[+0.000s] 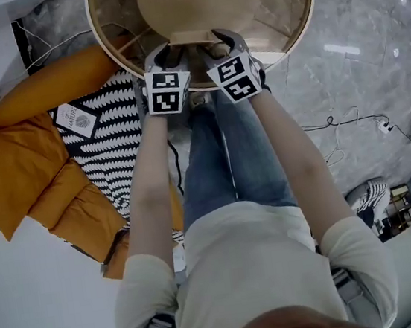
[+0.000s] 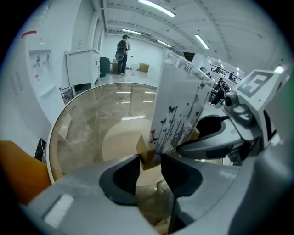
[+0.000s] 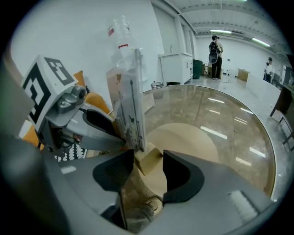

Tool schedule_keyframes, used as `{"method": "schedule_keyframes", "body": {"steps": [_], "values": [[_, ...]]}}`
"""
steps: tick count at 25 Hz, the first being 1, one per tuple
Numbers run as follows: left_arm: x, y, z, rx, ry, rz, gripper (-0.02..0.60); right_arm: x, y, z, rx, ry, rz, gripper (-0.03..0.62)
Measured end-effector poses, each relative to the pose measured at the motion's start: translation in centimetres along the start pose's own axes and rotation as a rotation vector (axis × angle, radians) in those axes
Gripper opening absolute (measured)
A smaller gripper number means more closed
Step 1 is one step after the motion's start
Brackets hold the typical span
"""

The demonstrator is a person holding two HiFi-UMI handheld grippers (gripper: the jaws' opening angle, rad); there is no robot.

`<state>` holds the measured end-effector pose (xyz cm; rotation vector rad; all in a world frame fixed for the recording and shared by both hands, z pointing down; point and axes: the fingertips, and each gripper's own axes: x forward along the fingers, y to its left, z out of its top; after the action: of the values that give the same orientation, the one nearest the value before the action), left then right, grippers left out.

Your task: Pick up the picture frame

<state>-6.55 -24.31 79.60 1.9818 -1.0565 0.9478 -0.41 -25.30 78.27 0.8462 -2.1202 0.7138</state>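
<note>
Head view showed the frame (image 2: 179,105) upright on the table's (image 1: 299,19) near side, and we held the left gripper (image 2: 150,158) and right gripper (image 3: 148,155), jaws apart, astride its wooden foot (image 1: 192,37), presumably to lift it level.

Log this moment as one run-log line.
stage: pre-grasp | left gripper: open, at wooden base | right gripper: open, same base | picture frame: upright on glass table

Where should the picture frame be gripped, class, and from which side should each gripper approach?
Probably the wooden base block, one end per gripper, coming down from the person's side. The open left gripper and right gripper straddle its corners. The clear panel stands upright and thin, so the chunky foot looks firmer.
</note>
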Motion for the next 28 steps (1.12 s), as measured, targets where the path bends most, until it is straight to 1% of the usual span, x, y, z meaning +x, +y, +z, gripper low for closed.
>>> {"method": "schedule_keyframes", "body": {"steps": [3,6,14,22,28], "values": [[0.0,-0.1,0.4,-0.017,-0.019,0.001,0.138,0.2,-0.1,0.0,-0.009,-0.001,0.01,0.201],[-0.1,0.1,0.1,-0.034,-0.011,0.013,0.117,0.1,-0.2,0.1,-0.02,0.001,0.003,0.193],[-1.4,-0.6,0.0,-0.008,-0.014,0.004,0.11,-1.3,0.7,0.1,-0.023,-0.003,-0.034,0.189],[-5.8,-2.5,1.2,0.003,-0.071,0.025,0.11,-5.6,2.5,1.6,-0.033,-0.047,-0.07,0.189],[-10.7,-4.2,2.0,0.009,-0.124,0.033,0.11,-10.2,5.0,3.4,-0.088,-0.082,-0.099,0.187]]}}
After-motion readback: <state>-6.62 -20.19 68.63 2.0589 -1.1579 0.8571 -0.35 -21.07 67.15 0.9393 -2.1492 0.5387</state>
